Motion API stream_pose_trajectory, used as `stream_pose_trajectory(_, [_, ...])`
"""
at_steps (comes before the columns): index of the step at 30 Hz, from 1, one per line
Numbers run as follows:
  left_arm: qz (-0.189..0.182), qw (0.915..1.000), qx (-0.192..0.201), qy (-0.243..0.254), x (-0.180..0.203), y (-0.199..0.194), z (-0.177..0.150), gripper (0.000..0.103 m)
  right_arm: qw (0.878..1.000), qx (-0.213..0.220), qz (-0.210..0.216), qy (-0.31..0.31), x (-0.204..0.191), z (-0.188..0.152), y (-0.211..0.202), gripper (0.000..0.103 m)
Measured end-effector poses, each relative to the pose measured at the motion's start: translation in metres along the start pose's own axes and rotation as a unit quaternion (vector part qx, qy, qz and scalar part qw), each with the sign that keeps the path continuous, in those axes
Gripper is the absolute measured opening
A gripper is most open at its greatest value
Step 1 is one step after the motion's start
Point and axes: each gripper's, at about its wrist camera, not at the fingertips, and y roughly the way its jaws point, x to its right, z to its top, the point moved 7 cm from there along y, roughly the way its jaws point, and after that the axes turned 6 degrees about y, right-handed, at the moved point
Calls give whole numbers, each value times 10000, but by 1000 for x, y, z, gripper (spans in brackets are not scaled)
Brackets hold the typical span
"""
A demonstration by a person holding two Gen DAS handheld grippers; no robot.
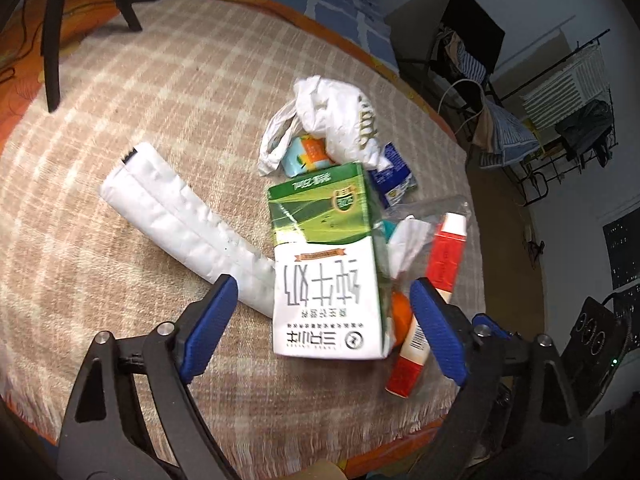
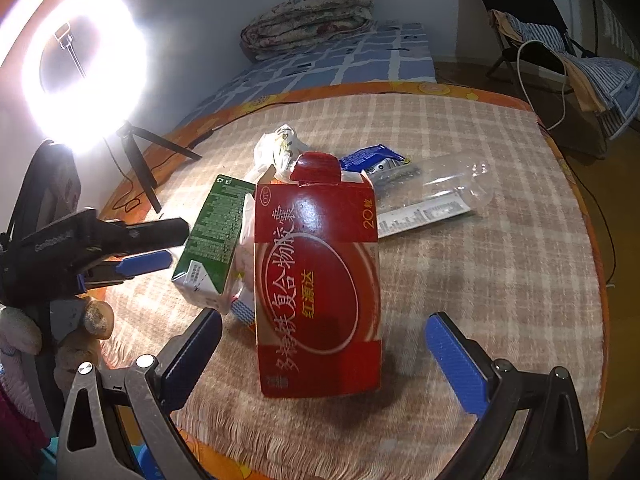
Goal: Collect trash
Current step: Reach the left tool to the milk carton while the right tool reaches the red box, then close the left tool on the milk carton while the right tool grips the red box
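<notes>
**Inspector:** Two sets of tongs in view, both spread. The left tongs straddle the near end of a milk carton; the blue pads stand clear of its sides, no contact.

**Clerk:** And the right?

**Inspector:** The right tongs sit wide on either side of a red medicine box, which stands upright on the desk. Pads apart from it, nothing pinched.

**Clerk:** Position of the trash?

**Inspector:** All of it lies on the desk's checked cloth, bunched in one heap. From the left wrist view: the milk carton lies flat, nearest, white end toward the camera, green end away. The red box is just beside it on the right, with something orange between them that I cannot identify. A long white padded strip runs off to the carton's left, its near end touching the carton.

**Clerk:** Further back?

**Inspector:** A clear plastic bottle on its side, a blue wrapper, a small orange-and-teal pack, then a crumpled white plastic bag at the far edge of the heap.

**Clerk:** Beyond the desk?

**Inspector:** A lit ring light on a tripod, a bed with a blue checked cover and a folded quilt.
</notes>
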Motion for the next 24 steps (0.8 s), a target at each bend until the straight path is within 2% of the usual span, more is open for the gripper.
stream_pose_trajectory(3, [22, 10000, -67, -5, -6, 10, 2, 90, 9999, -30, 54, 80, 2, 3, 8, 103])
stream_pose_trajectory(7, [-140, 9998, -113, -82, -8, 21, 7, 89, 9998, -114, 66, 162, 6, 6, 21, 103])
stream_pose_trajectory(14, [-319, 9993, -211, -1, 3, 35, 9, 73, 9991, -253, 196, 282, 7, 10, 37, 102])
stream_pose_trajectory(16, [-346, 9991, -228, 4, 6, 36, 9, 65, 9991, -280, 166, 278, 8, 8, 40, 95])
stream_pose_trajectory(20, [-254, 9996, -125, 55, 10, 35, 12, 65, 9979, -417, 336, 365, 8, 6, 45, 81])
stream_pose_trajectory(24, [-251, 9997, -39, 22, 11, 31, 14, 65, 9981, -379, 359, 315, 5, 5, 44, 79])
